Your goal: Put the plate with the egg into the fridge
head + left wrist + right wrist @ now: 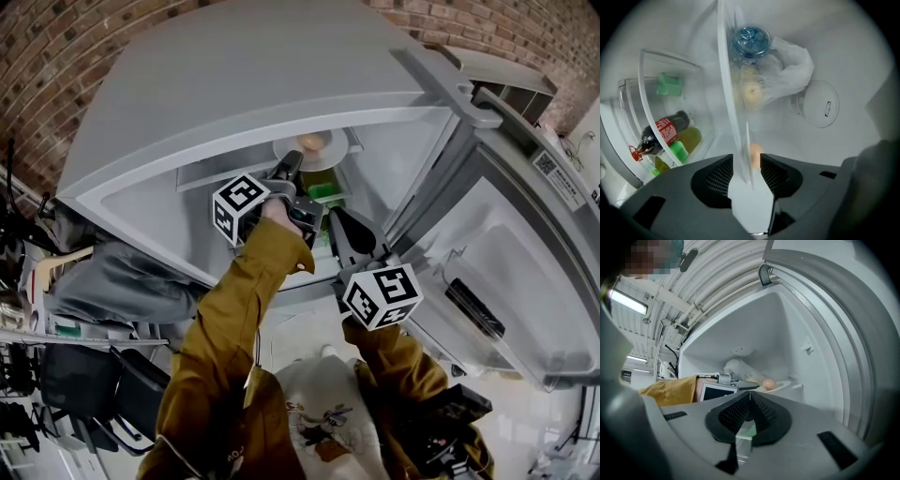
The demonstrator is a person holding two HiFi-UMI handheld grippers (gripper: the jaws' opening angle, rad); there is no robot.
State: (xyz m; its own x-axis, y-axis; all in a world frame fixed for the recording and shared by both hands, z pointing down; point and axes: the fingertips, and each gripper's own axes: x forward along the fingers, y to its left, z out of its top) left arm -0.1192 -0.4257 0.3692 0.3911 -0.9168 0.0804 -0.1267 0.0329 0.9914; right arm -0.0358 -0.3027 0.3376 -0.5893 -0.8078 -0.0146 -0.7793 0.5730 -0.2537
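Brick wall behind open fridge — left gripper spread around the plate rim, right gripper pressed together.

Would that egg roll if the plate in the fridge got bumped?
Probably: the egg is round and lies loose on a shallow plate, so a nudge could roll it. Nothing visible props it, and the low rim might not stop it. Its shell looks smooth, so it may slide too.
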